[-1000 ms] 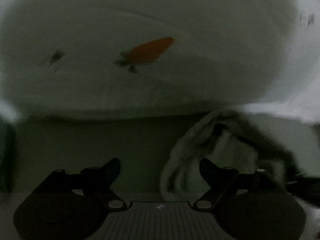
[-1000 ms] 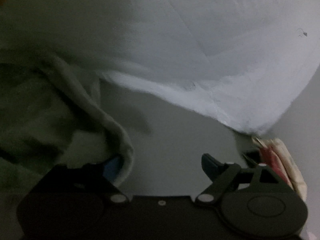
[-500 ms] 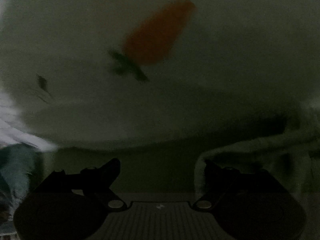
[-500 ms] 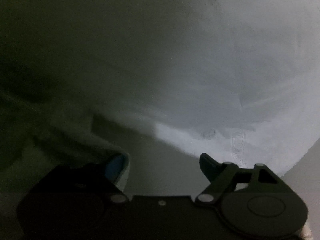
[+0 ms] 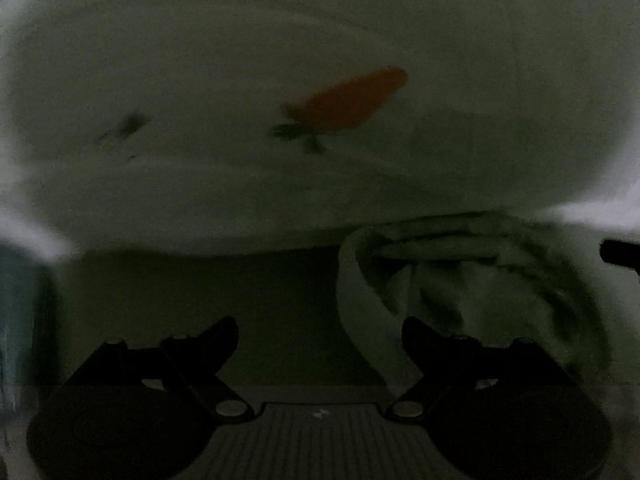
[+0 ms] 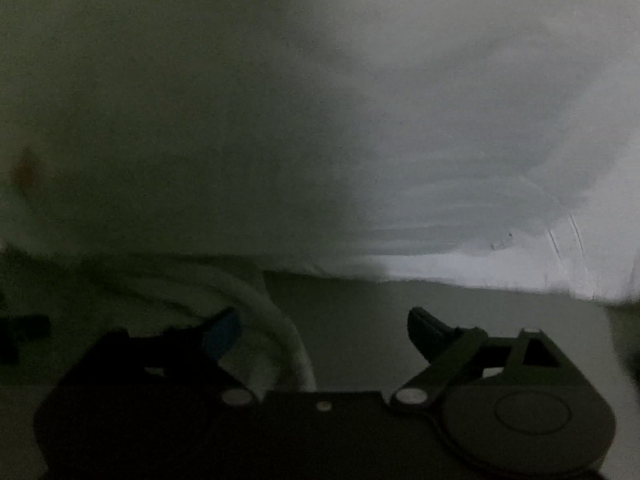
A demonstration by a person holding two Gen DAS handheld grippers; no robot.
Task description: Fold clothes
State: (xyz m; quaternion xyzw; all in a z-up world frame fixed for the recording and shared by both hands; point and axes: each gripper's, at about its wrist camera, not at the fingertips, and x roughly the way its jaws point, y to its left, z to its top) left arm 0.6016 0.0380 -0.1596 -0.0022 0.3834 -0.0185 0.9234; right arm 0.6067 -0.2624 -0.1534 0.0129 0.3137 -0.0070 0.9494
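A white garment (image 5: 320,60) with an orange carrot print (image 5: 352,100) fills the upper part of the dim left wrist view, its lower edge hanging above the table. My left gripper (image 5: 320,336) is open and empty below it. A bunched pale cloth fold (image 5: 460,280) lies by its right finger. In the right wrist view the same white garment (image 6: 400,140) fills the upper view. My right gripper (image 6: 324,328) is open and empty, with a rolled cloth edge (image 6: 280,320) beside its left finger.
The grey table surface (image 5: 240,300) shows under the garment's edge, and again in the right wrist view (image 6: 380,320). A teal object (image 5: 20,300) sits at the left edge. A dark object (image 5: 620,252) pokes in at the right.
Both views shifted over the garment. The carrot print moved lower and to the right. The bunched cloth came back into clear view on the left gripper's right. Both grippers stayed open.
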